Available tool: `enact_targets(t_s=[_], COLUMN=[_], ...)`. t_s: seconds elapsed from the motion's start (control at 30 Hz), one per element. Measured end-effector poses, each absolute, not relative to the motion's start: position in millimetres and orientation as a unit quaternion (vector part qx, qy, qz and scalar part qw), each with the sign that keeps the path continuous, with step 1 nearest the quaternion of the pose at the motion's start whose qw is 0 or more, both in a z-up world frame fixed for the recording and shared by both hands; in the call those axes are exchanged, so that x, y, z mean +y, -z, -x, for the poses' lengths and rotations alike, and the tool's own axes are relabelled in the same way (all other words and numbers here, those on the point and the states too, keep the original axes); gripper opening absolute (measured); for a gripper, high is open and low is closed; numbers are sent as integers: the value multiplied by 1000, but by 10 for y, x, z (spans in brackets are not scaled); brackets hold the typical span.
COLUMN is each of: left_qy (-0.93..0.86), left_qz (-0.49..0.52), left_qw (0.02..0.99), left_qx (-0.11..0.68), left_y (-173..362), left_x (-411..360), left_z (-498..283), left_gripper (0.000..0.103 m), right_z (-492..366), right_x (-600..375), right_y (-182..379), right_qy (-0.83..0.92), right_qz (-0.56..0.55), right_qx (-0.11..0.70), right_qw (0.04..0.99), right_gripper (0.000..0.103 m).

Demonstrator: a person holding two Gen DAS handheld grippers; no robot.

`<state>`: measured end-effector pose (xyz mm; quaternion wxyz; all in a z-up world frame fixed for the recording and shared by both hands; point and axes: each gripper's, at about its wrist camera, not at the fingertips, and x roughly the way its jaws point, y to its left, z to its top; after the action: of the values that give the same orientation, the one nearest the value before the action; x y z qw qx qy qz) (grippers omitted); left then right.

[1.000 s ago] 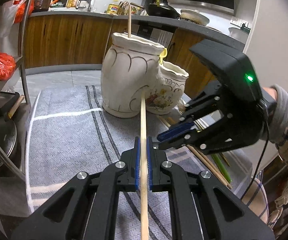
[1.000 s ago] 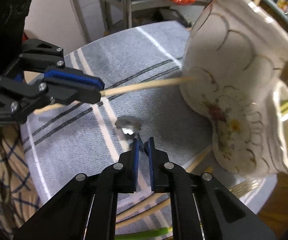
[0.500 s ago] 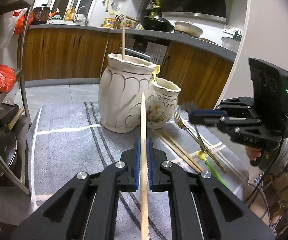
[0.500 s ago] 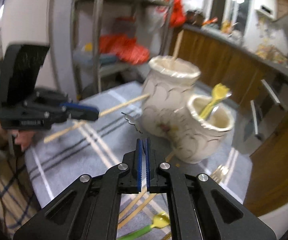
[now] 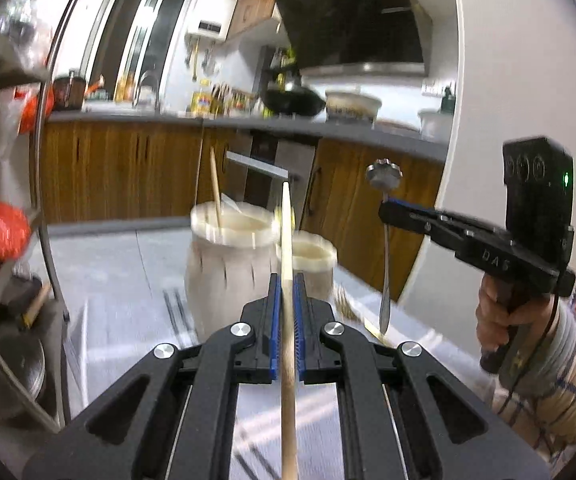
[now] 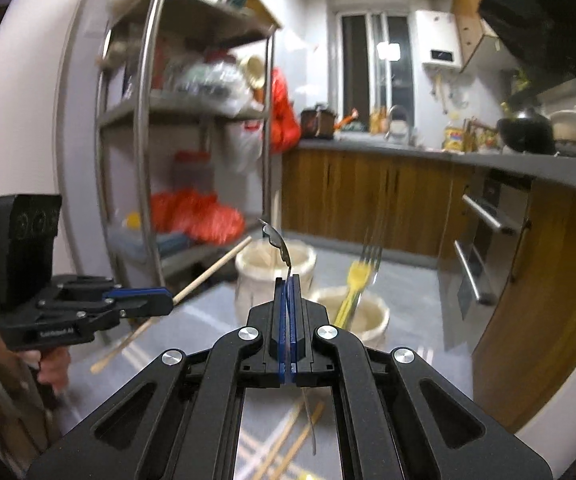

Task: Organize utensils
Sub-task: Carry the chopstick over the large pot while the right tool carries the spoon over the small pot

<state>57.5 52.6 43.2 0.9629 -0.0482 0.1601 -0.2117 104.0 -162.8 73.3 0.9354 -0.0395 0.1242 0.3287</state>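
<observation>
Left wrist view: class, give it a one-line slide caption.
Left gripper clamps a wooden chopstick before two cream jars; right gripper holds a metal spoon upright.

Lifted off the bench since a second ago: metal spoon (image 5: 385, 240) now clamped upright in right gripper (image 5: 387, 210); chopstick (image 5: 286, 264) raised level with jar (image 5: 232, 256) rims.

The big pot (image 5: 232, 264) and the small pot (image 5: 311, 264) stand side by side, touching. Air above their open mouths is free. A metal shelf (image 6: 144, 184) blocks one side.
</observation>
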Motion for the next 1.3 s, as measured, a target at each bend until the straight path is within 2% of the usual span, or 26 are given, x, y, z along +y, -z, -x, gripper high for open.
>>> enact_targets(t_s=[0.27, 0.63, 0.93, 1.3], left_qy=[212, 159, 146, 140], left_qz=[97, 75, 14, -14], left_qw=[968, 983, 988, 982], left_qx=[88, 47, 47, 127], left_y=[-953, -884, -694, -420], left_x=[597, 229, 126, 173], left_z=[-1258, -1937, -1798, -1522], left_gripper=[6, 6, 6, 6], right_z=[-1459, -1752, -2023, -2164], right_x=[-1747, -1944, -1758, -1716], right_y=[-915, -870, -556, -286], right_qy=[-338, -318, -294, -279], right_qz=[-77, -146, -106, -106], right_qx=[92, 29, 105, 195], right_qw=[934, 936, 944, 934], right_gripper=[2, 2, 2, 2])
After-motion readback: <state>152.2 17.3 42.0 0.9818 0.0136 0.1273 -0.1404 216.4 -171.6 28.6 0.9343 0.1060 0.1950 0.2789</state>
